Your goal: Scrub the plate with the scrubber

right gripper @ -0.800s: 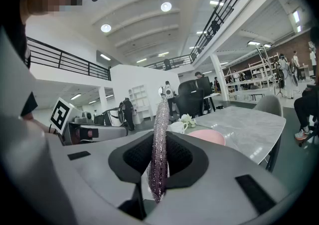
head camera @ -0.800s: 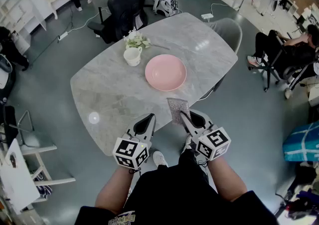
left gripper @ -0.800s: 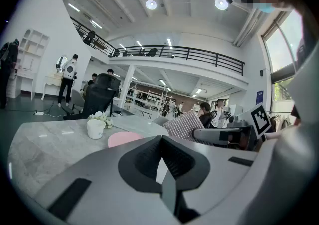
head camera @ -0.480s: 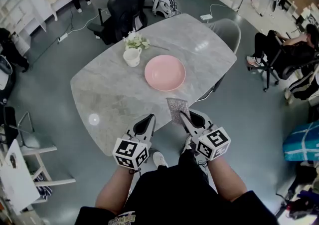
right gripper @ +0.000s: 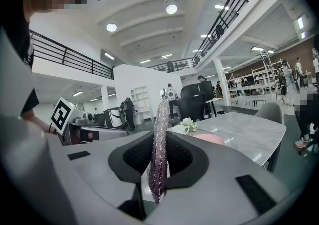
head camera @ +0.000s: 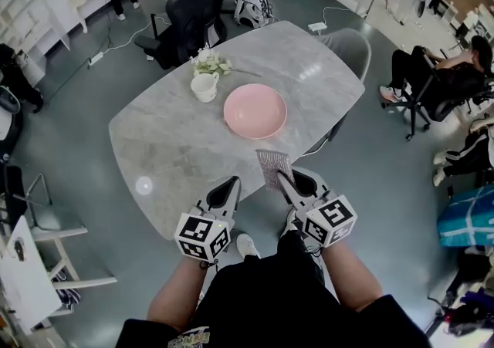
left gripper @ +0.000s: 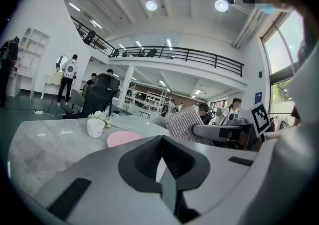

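Observation:
A pink plate [head camera: 255,110] lies on the marble table [head camera: 177,146], past its middle. My right gripper [head camera: 281,177] hovers at the table's near edge, shut on a silvery scrubber [head camera: 272,165] that stands upright between its jaws; the scrubber [right gripper: 159,144] shows edge-on in the right gripper view. My left gripper [head camera: 233,182] sits beside it to the left, shut with nothing in its jaws. In the left gripper view the plate [left gripper: 123,137] and the scrubber [left gripper: 187,124] lie ahead.
A white cup [head camera: 205,86] and a small bunch of flowers [head camera: 210,63] stand just left of the plate. Black office chairs [head camera: 197,7] are at the table's far side, a grey chair [head camera: 349,49] at its right. Seated people [head camera: 432,76] are further right.

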A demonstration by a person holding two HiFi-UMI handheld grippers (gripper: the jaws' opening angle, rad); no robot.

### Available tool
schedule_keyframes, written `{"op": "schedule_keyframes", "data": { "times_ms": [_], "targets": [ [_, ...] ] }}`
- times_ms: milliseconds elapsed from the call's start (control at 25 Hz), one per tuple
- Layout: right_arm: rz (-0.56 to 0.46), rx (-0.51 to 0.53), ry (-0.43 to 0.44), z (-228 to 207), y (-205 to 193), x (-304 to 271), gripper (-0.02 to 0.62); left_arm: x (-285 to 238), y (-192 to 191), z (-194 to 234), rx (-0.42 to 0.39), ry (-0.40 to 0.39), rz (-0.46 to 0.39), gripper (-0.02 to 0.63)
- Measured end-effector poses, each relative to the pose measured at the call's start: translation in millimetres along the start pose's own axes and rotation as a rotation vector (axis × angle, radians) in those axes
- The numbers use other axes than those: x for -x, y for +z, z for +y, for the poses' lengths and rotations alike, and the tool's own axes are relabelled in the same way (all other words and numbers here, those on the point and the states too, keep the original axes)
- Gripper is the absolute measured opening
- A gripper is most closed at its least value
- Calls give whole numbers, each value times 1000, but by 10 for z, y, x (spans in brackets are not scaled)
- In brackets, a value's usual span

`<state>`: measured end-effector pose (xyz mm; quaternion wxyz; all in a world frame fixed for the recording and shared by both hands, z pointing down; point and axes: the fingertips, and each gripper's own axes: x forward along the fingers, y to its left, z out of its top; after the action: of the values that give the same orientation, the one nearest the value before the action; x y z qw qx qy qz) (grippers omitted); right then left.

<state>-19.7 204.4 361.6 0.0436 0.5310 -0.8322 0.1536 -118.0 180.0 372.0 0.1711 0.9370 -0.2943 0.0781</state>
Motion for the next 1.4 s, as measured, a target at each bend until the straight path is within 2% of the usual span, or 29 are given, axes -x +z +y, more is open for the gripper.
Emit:
{"op": "schedule_keyframes", "data": {
  "times_ms": [280, 560, 880, 1400],
  "targets": [
    [-15, -11, -12, -26, 10, -14, 74, 33, -44, 58, 9, 2, 9, 14],
    [-1, -25, -16, -253, 66, -99, 74, -117, -36, 122, 32, 31, 17, 14],
    [6, -19, 15, -659, 232, -240, 74, -429, 68, 182, 59, 83, 13, 14],
    [43, -45, 110, -1468, 367, -767, 74, -1105, 170, 516, 131, 217, 14, 15]
  ]
}}
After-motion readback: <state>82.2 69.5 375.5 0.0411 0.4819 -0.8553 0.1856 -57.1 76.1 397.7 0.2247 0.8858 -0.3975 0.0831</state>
